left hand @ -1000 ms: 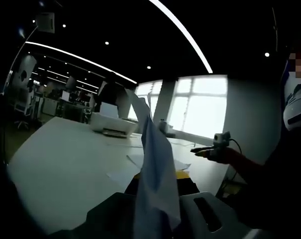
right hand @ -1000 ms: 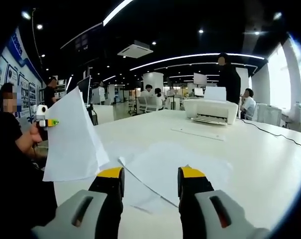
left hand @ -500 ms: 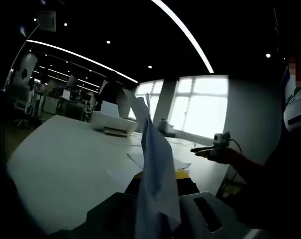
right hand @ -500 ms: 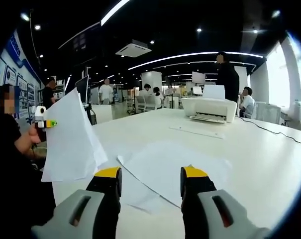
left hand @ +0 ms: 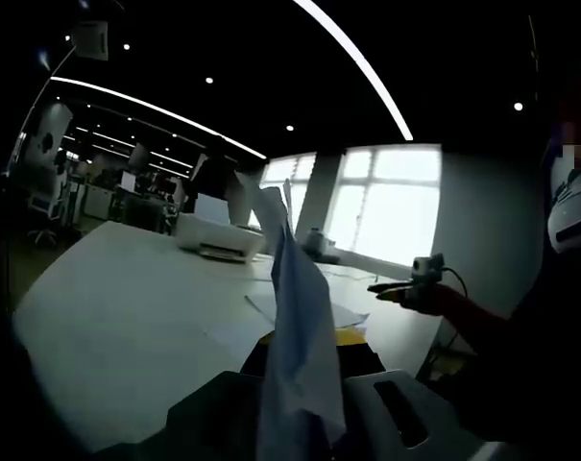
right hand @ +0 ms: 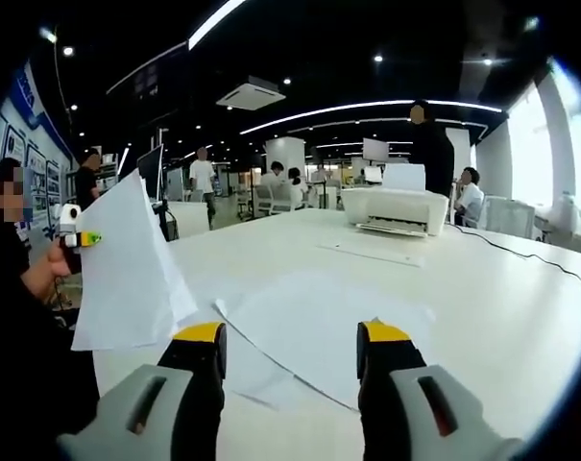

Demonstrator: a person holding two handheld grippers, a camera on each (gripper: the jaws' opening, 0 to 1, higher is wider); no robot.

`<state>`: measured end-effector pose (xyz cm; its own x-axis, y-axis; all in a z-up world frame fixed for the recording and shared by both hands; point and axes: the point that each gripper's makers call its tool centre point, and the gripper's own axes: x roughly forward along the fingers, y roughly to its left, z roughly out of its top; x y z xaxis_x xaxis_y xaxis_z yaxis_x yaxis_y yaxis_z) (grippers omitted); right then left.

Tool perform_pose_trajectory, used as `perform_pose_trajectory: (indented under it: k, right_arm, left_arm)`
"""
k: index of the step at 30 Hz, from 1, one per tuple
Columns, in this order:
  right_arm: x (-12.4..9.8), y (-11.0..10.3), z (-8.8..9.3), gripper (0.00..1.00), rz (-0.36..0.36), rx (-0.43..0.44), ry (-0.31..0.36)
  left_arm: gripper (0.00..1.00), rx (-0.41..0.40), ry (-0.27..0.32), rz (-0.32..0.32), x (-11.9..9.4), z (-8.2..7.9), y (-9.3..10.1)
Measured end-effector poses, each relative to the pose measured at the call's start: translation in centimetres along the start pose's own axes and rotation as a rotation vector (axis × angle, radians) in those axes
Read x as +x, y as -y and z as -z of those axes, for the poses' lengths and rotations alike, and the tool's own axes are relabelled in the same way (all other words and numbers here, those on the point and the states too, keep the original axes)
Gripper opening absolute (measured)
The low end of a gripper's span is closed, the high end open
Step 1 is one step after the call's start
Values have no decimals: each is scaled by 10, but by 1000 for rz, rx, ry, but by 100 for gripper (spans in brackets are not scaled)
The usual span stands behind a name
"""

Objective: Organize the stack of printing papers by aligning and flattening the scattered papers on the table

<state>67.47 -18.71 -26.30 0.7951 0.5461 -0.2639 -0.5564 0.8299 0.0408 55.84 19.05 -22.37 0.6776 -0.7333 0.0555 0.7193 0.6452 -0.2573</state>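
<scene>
Seen across a wide white counter (right hand: 520, 317): loose papers (right hand: 319, 322) lay scattered flat, a printer (right hand: 391, 211) beyond. Lifted clear of the counter, likely for squaring onto the rest: a sheet (right hand: 127, 264), pinched upright between the closed fingers of the left gripper (left hand: 300, 370). Held open and empty above the papers: the right gripper (right hand: 290, 351).

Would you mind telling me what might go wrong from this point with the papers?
The sheet hangs limp from the left gripper, held by one edge, so it may crease or slip out. The right gripper is open over loose papers on the table; pushing them could crumple them.
</scene>
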Motion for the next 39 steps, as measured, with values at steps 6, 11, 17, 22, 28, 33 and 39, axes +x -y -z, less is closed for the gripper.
perform_pose_trajectory:
  k: [6, 11, 17, 22, 28, 33, 39]
  right_arm:
    - [-1, 9, 0, 55, 24, 9, 5]
    - [-1, 14, -1, 58, 37, 14, 9]
    - [-3, 23, -2, 61, 55, 19, 14]
    - [-4, 30, -2, 64, 68, 22, 20]
    - [-3, 39, -4, 67, 82, 30, 33]
    - [-2, 45, -3, 69, 94, 41, 32]
    - [0, 53, -2, 68, 106, 50, 25]
  left_arm:
    - [6, 2, -3, 0, 1, 0, 2]
    - [6, 3, -7, 1, 2, 1, 4]
    - [6, 4, -12, 4, 5, 1, 6]
    - [6, 7, -17, 7, 8, 0, 8]
    - [6, 13, -22, 12, 12, -1, 12]
    - [6, 12, -28, 13, 14, 0, 14]
    - [6, 11, -33, 16, 18, 1, 16]
